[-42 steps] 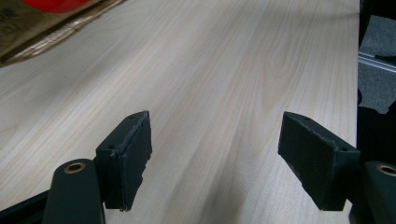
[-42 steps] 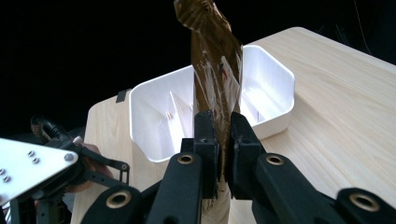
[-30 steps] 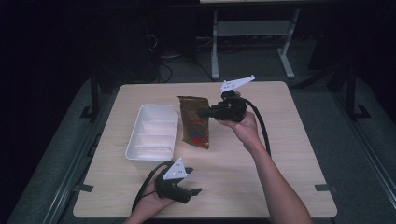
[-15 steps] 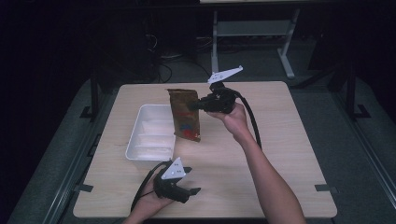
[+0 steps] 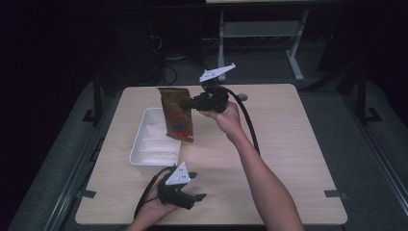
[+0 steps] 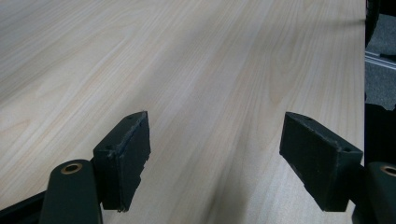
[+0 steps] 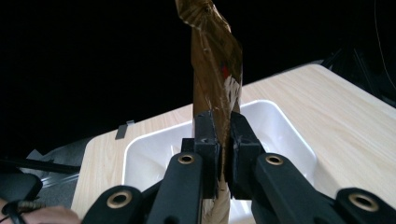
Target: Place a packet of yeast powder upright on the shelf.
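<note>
Up above the bench (image 5: pixel 288 139), the right gripper (image 5: pixel 191 103) holds a brown pouch (image 5: pixel 176 114) clear of the surface, its fingers (image 7: pixel 206 140) pinched tight on the pouch's edge. From the high view the pouch hangs roughly upright, a little tilted, with a red and blue print low on its face, and its lower part overlaps the far right corner of the white tray (image 5: pixel 144 154); whether it is directly over the tray or just beside it I cannot tell from that view. Along the right gripper's own view the pouch (image 7: pixel 215 65) rises edge-on between the two fingers, its top crumpled and twisted, and the tray (image 7: pixel 140 154) lies right behind and below it, with its rim spreading to both sides. The tray sits on the left half of the bench with its long side running away from the person. The left gripper (image 5: pixel 195 192) rests low at the near edge of the bench, well apart from the tray and pouch, held in the person's left hand (image 5: pixel 151 211). Its fingers (image 6: pixel 123 161) stand wide with bare wood (image 6: pixel 210 93) between them and nothing in their grip
</note>
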